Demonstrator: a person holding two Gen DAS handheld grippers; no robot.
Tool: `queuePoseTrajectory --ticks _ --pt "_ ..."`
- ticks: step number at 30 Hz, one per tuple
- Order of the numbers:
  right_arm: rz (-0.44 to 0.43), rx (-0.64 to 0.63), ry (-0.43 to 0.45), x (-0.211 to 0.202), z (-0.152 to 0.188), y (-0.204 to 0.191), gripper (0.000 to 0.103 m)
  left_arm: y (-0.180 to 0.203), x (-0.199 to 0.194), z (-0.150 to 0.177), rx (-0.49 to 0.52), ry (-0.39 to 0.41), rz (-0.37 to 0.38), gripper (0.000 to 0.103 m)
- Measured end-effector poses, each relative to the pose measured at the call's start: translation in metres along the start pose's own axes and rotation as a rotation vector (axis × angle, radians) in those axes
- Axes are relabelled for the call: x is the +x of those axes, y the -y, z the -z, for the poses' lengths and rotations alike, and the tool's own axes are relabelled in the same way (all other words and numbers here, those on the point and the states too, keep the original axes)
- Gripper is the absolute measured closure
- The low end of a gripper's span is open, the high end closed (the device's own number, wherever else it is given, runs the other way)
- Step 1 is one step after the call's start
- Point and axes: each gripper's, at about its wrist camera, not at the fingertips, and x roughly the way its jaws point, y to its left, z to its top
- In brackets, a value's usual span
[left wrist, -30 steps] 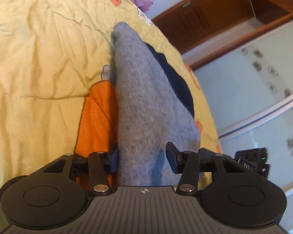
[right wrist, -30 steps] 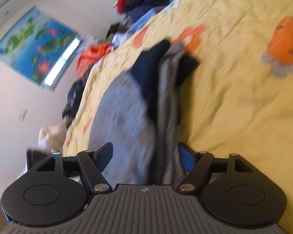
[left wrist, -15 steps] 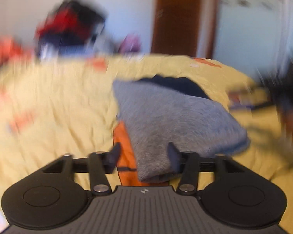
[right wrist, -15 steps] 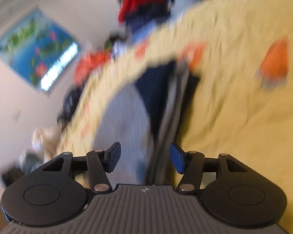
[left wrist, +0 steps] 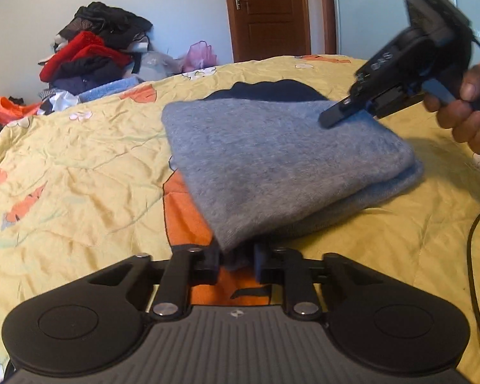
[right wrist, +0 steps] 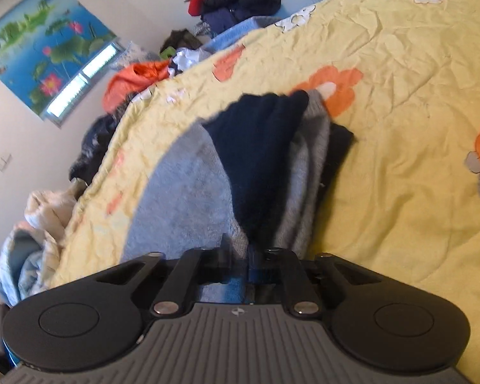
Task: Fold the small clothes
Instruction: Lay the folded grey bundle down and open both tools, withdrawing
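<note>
Two grippers work one garment on the yellow quilted bed point(left wrist: 80, 160). Spread there for folding, the grey sweater point(left wrist: 272, 160) lies doubled over, navy trim showing at its far edge. The left gripper point(left wrist: 236, 260) has just closed its fingers on the near corner, pinching cloth. The right gripper point(right wrist: 240, 256), fingers likewise just closed, nips the layered edge, probably to carry the next fold.

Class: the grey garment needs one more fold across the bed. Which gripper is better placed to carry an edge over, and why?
Probably the left gripper: it pinches the near corner of the grey garment, with bare yellow quilt beside it. The right gripper grips bunched layers.
</note>
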Motion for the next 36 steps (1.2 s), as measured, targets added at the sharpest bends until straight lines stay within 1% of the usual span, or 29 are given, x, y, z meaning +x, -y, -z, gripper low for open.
queuePoseTrajectory --ticks 2,4,5,6,7,8,9,10,11,12,14,17,18,19,20,21,22,23,24,25,27,29,30,31,32,33,34,35,36 --pt "0.003 -0.011 0.021 -0.013 0.006 0.001 0.089 -0.006 -0.001 0.004 -0.025 0.001 0.021 0.090" --pt "0.028 0.000 0.001 -0.007 0.011 0.011 0.090 -0.011 -0.001 0.004 -0.068 0.000 0.037 0.091" --pt "0.017 0.012 0.008 -0.007 0.015 0.016 0.090 -0.012 0.000 0.003 -0.085 -0.006 0.042 0.090" --pt "-0.005 0.039 0.028 -0.009 0.017 0.019 0.086 -0.013 -0.001 0.002 -0.093 -0.012 0.050 0.090" --pt "-0.025 0.067 0.033 -0.014 0.018 0.020 0.083 -0.014 -0.004 0.001 -0.097 -0.015 0.061 0.090" --pt "-0.040 0.084 0.042 -0.020 0.018 0.019 0.073 -0.015 -0.007 0.001 -0.102 -0.019 0.070 0.089" --pt "-0.054 0.088 0.065 -0.027 0.020 0.018 0.061 -0.016 -0.012 0.002 -0.109 -0.027 0.090 0.089" --pt "-0.059 0.085 0.089 -0.036 0.023 0.014 0.055 -0.018 -0.018 0.004 -0.112 -0.038 0.124 0.089" --pt "-0.061 0.075 0.106 -0.044 0.027 0.010 0.052 -0.019 -0.025 0.006 -0.118 -0.040 0.163 0.089" --pt "-0.064 0.057 0.112 -0.050 0.030 0.005 0.052 -0.021 -0.033 0.007 -0.127 -0.031 0.198 0.089" --pt "-0.065 0.002 0.119 -0.057 0.034 -0.009 0.052 -0.020 -0.047 0.006 -0.150 0.018 0.221 0.089" --pt "-0.092 -0.065 0.101 -0.048 0.034 -0.034 0.052 -0.007 -0.048 -0.009 -0.145 0.117 0.190 0.089" --pt "-0.101 -0.080 0.089 -0.041 0.032 -0.041 0.050 -0.002 -0.042 -0.015 -0.142 0.129 0.181 0.088" --pt "-0.098 -0.093 0.074 -0.031 0.031 -0.046 0.048 0.002 -0.032 -0.019 -0.139 0.123 0.188 0.088" --pt "-0.079 -0.100 0.052 -0.021 0.031 -0.049 0.044 0.005 -0.021 -0.022 -0.139 0.100 0.184 0.088" --pt "-0.048 -0.106 0.021 -0.011 0.032 -0.050 0.041 0.008 -0.009 -0.022 -0.138 0.058 0.168 0.088" --pt "0.003 -0.109 -0.020 -0.001 0.036 -0.048 0.040 0.009 0.003 -0.019 -0.134 0.011 0.156 0.089" --pt "0.045 -0.113 -0.053 0.007 0.040 -0.043 0.042 0.007 0.008 -0.014 -0.142 0.016 0.156 0.088" --pt "0.025 -0.138 -0.013 0.004 0.046 -0.040 0.044 0.004 0.007 -0.011 -0.161 0.032 0.166 0.088" --pt "0.008 -0.139 -0.008 0.001 0.049 -0.037 0.044 0.000 0.006 -0.011 -0.178 0.028 0.177 0.088" --pt "0.012 -0.147 -0.031 -0.002 0.046 -0.040 0.043 -0.004 -0.001 -0.015 -0.213 0.010 0.180 0.088" --pt "0.027 -0.148 -0.057 -0.004 0.030 -0.050 0.041 -0.004 -0.010 -0.025 -0.215 0.024 0.190 0.087" --pt "0.020 -0.158 -0.026 -0.008 0.018 -0.055 0.040 -0.004 -0.015 -0.032 -0.199 0.056 0.192 0.084" --pt "0.011 -0.174 0.024 -0.011 0.006 -0.060 0.039 -0.002 -0.019 -0.041 -0.182 0.094 0.182 0.067" --pt "0.013 -0.184 0.080 -0.011 -0.006 -0.062 0.027 -0.001 -0.019 -0.050 -0.163 0.127 0.159 0.052" --pt "0.027 -0.181 0.127 -0.006 -0.019 -0.064 0.012 0.000 -0.015 -0.060 -0.145 0.159 0.119 0.016" --pt "0.039 -0.166 0.156 0.002 -0.032 -0.063 0.007 0.002 -0.009 -0.069 -0.131 0.196 0.070 0.009" --pt "0.044 -0.139 0.158 0.012 -0.046 -0.061 0.008 0.001 0.000 -0.077 -0.119 0.221 0.042 0.009" --pt "0.047 -0.110 0.142 0.025 -0.058 -0.058 0.010 0.000 0.012 -0.085 -0.114 0.214 0.033 0.009"
